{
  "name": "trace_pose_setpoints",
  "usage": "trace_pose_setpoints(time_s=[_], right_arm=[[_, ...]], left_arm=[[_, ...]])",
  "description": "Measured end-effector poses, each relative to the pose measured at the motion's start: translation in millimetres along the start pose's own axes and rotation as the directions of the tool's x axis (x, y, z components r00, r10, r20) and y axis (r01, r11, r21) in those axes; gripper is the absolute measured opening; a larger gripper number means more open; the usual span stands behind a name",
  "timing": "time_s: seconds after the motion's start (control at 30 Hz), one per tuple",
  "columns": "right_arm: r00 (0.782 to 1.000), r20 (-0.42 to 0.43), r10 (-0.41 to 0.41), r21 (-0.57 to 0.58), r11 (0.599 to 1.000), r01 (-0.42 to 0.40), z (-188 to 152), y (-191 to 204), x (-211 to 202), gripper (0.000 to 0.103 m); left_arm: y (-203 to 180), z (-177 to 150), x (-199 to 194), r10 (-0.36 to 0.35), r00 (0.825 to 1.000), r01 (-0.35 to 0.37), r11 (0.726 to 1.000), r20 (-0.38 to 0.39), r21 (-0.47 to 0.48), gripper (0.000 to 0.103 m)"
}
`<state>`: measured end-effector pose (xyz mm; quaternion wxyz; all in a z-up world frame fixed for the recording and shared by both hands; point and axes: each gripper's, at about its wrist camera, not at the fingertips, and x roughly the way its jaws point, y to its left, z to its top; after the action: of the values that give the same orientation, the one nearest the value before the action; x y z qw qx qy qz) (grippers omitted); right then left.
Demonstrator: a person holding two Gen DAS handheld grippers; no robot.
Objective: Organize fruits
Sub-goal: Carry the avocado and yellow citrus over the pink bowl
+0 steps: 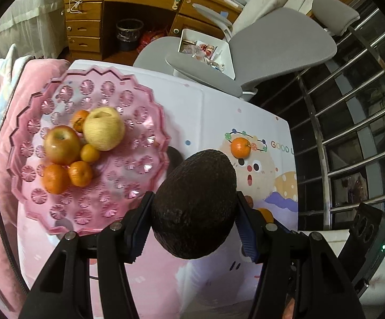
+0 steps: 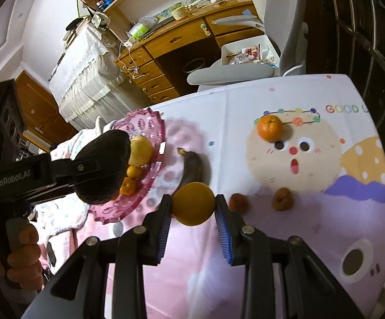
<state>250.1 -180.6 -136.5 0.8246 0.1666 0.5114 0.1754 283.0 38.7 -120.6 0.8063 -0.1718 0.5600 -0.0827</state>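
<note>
Avocado: your left gripper [image 1: 193, 212] has its jaws clamped on the dark avocado [image 1: 195, 202]. It is up in the air, off the table.

Which way it points: the avocado's long side runs from the base of the jaws out past their tips. One rounded end sticks out in front. The pads squeeze its two sides.

Orange: your right gripper [image 2: 193, 207] has its jaws clamped on a small orange [image 2: 193, 203], also lifted.

Plate: the pink plate [image 1: 149, 101] is in front of the left jaws and off to one side. It holds two apples and some small oranges.

How to do it well: I think you should bring the avocado over a bare spot on the plate, go low, then let go softly so it does not roll.

Table: a dark banana [image 2: 193, 168] and more small fruit wait on the table [image 2: 245, 265].
</note>
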Motion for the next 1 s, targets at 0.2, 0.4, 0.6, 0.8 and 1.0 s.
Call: trace_pose_setpoints(time_s=[0.2,0.4,0.6,0.8,1.0], right_arm=[[1.000,0.003,-0.003,0.032,0.999,0.003,-8.4,28.6,11.3,0.033],[1.000,-0.008,0.016,0.109,0.994,-0.015,-18.3,57.2,32.8,0.033],[1.000,-0.010,0.020,0.162,0.987,-0.018,-27.8,85.2,56.1,0.033],[1.000,-0.005,0.011,0.214,0.977,-0.010,-31.6,103.7,77.3,0.033],[1.000,-0.001,-0.010,0.266,0.964,0.009,-33.6,113.5,95.3,0.033]], left_arm=[[35.4,-4.5,-13.7,-0.016,1.000,0.016,1.000,-0.022,0.014,0.057],[71.5,-11.4,-24.4,-0.027,0.999,0.031,0.997,-0.045,0.074,0.057],[103.1,-16.2,-29.0,-0.032,0.998,0.039,0.989,-0.047,0.141,0.057],[130.0,-15.3,-26.9,-0.033,0.999,0.041,0.981,-0.043,0.191,0.057],[149.8,-11.1,-16.6,-0.037,0.997,0.050,0.975,-0.061,0.217,0.057]])
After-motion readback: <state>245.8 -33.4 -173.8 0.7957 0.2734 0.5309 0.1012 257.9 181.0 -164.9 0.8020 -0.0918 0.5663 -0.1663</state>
